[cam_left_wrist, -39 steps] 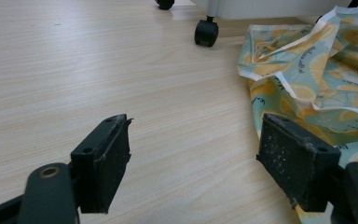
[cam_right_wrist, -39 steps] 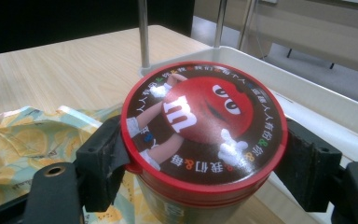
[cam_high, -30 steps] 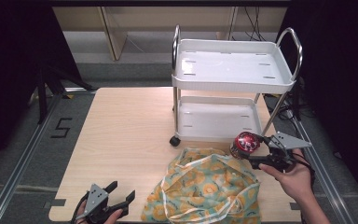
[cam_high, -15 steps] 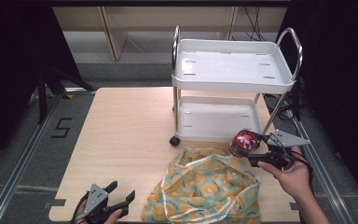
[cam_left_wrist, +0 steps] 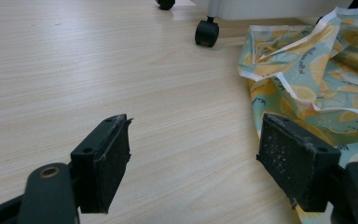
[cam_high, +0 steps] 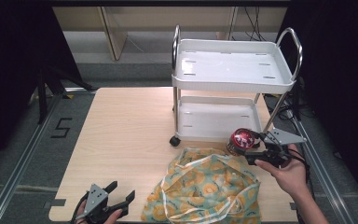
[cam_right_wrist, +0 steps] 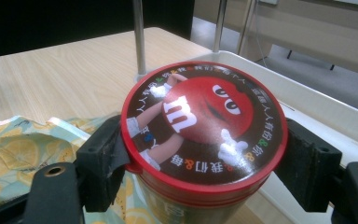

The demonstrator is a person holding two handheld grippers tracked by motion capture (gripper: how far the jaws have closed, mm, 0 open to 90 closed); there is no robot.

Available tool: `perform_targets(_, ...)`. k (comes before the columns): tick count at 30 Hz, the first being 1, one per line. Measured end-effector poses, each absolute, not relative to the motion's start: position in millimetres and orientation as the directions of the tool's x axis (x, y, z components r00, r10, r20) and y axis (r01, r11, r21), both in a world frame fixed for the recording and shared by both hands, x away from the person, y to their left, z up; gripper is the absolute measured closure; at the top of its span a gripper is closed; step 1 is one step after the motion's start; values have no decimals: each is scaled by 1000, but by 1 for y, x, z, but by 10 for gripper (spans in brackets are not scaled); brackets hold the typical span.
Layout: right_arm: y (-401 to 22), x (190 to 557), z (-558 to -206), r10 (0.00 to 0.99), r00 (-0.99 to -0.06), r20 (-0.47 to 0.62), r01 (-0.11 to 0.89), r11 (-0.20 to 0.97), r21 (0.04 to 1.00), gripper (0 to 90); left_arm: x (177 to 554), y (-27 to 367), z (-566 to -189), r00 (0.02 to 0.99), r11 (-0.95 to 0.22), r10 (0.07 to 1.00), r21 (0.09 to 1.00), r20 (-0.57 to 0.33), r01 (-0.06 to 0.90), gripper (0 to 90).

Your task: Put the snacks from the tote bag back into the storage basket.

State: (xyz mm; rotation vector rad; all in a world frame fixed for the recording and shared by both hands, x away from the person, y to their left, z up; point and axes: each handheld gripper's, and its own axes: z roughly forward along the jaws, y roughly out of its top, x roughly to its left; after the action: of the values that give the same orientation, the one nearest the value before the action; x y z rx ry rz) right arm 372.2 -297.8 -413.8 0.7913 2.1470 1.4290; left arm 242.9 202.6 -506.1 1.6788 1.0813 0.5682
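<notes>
I have the tin clamped between my right gripper's jaws, gripped just under its red lid, and I am holding it in the air above the far right corner of the bag, just in front of the cart's lower shelf. From that I judge the pick as done: the tin is out of the bag and up off the table. What is left, as I read it, is the placing, most likely onto the lower shelf, which lies right behind the tin in the right gripper view, and then letting go. Both shelves look bare, so nothing has been loaded yet as far as I can see.

My left gripper rests low at the near edge of the table, jaws wide apart and holding nothing, with the bag's edge just beside its right jaw in the left gripper view.

Against the frame one second ago, the tin has moved slightly to the left and a touch toward the cart, and my right hand has moved with it. The left gripper and the bag lie as they did.
</notes>
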Motion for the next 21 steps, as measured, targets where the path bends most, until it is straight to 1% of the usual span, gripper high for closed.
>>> perform_targets(3,-297,375,-414,670,-740,-58,194,295,936,262,243,203,-506,485,-84,865,918,-126,388,242)
perform_targets(5,-296,374,-412,674,-737,-47,214,298,930,262,243,203,-506,485,-84,865,918,-126,388,242)
perform_targets(7,-295,375,-412,673,-737,-57,198,296,934,262,243,203,-506,487,-86,864,918,-124,387,242)
perform_targets(9,-294,376,-411,671,-740,-52,204,297,933,262,241,203,-505,469,-86,874,911,-126,404,242)
perform_targets(11,-292,376,-411,670,-740,-50,205,295,933,262,241,203,-505,473,-86,872,912,-125,400,242)
perform_targets(12,-292,378,-411,667,-742,-68,185,301,936,262,243,203,-506,484,-84,866,918,-126,389,242)
perform_targets(14,-290,377,-410,668,-742,-51,204,298,932,262,243,203,-506,486,-84,865,918,-126,387,242)
perform_targets(16,-289,378,-410,668,-742,-53,197,293,936,262,243,203,-506,484,-82,866,918,-127,388,242)
perform_targets(17,-288,379,-409,667,-743,-55,196,295,935,262,241,203,-505,466,-86,876,909,-126,408,242)
perform_targets(19,-288,381,-408,651,-756,-70,190,321,928,262,242,203,-505,476,-85,870,914,-126,397,242)
perform_targets(20,-287,380,-409,661,-748,-53,202,304,931,262,242,203,-506,480,-85,868,916,-125,393,242)
perform_targets(21,-287,380,-408,659,-749,-62,197,312,930,262,242,203,-505,478,-85,870,915,-125,395,242)
